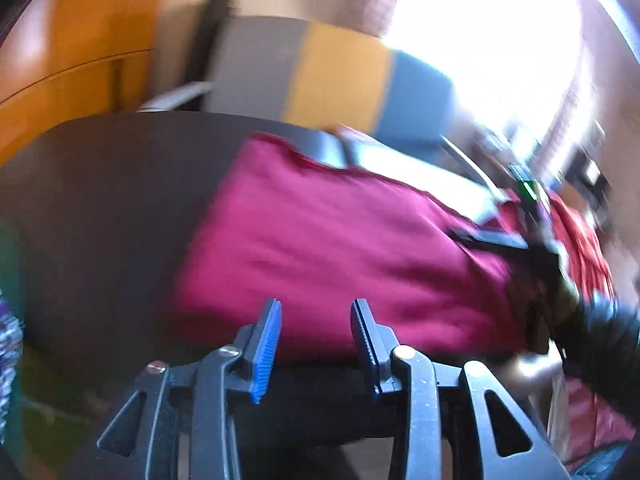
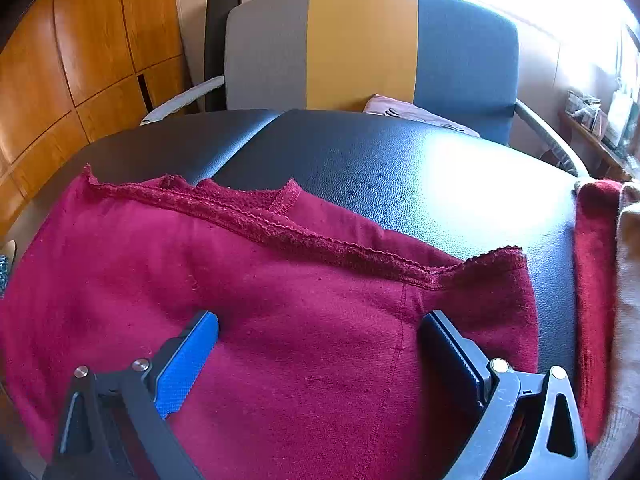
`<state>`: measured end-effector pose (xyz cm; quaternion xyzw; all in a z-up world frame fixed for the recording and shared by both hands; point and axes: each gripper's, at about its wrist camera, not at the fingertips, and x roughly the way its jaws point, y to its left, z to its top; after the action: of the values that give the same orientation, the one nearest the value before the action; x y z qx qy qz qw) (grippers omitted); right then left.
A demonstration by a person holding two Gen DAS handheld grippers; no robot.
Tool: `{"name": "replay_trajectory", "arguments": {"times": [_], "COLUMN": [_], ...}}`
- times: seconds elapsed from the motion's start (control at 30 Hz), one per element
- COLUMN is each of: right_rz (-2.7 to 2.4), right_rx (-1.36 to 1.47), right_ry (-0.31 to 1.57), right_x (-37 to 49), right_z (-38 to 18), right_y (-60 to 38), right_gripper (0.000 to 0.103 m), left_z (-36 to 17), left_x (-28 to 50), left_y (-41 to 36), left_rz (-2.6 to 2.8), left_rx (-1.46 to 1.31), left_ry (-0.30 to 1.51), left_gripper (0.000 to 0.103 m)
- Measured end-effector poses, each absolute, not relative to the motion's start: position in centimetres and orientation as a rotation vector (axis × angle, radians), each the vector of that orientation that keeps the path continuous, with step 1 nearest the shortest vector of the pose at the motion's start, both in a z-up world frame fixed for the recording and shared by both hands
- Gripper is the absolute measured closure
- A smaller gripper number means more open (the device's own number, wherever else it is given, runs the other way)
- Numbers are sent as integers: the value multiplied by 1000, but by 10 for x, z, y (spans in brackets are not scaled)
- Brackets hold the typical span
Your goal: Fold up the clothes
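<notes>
Between my right gripper's (image 2: 320, 340) fingers lies the crimson sweatshirt (image 2: 280, 300), spread flat with its lace-edged hem (image 2: 280, 228) running across just beyond the fingertips. Those fingers stand wide apart and hold nothing; I judge they are set over the cloth near its right-hand side seam so that I can drop onto a fold line or press the panel flat. Further right, past the black finger, a second dark red garment (image 2: 596, 280) and a cream one (image 2: 628, 300) are piled at the table's edge, probably waiting their turn.

My left gripper (image 1: 316, 320) is blurred by its own motion. Its fingers are parted, narrower than the right's, with nothing between them, and the sweatshirt (image 1: 340, 240) begins just ahead of the tips. I'd say it is hanging back at the near edge, ready to take a corner. Off beyond the right-hand finger I can make out the other gripper's dark body (image 1: 532, 248) over the cloth, though not its detail.

Under everything is a black, leather-grained table top (image 2: 380, 152), glaring where window light hits it. Behind it stands a chair with grey, yellow and blue back panels (image 2: 360, 44), wooden panelling (image 2: 80, 60) to the left of the fingers, and a cluttered shelf (image 2: 600, 120) far right.
</notes>
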<state>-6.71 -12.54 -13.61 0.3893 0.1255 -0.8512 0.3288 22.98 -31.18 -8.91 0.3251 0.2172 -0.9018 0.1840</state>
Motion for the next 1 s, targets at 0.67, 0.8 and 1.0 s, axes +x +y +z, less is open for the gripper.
{"name": "replay_trajectory", "arguments": {"times": [0.67,0.8,1.0], "right_rz": [-2216,-2188,-2184], "right_rx": [1024,1013,1010], "right_ry": [315,330,336], "right_x": [-66,-66,-65], "right_z": [-136,-136,-136], "right_y": [-125,-128,-129], "right_gripper": [0,0,0], "left_z": [-118,-131,-125], "left_x": [233,249,246], "left_y": [-354,-344,-348], "left_rz": [-2604,-2586,-2582], "left_rx": [1147,1176,1140], "left_ry": [684,715,770], "left_gripper": [94,94,87]}}
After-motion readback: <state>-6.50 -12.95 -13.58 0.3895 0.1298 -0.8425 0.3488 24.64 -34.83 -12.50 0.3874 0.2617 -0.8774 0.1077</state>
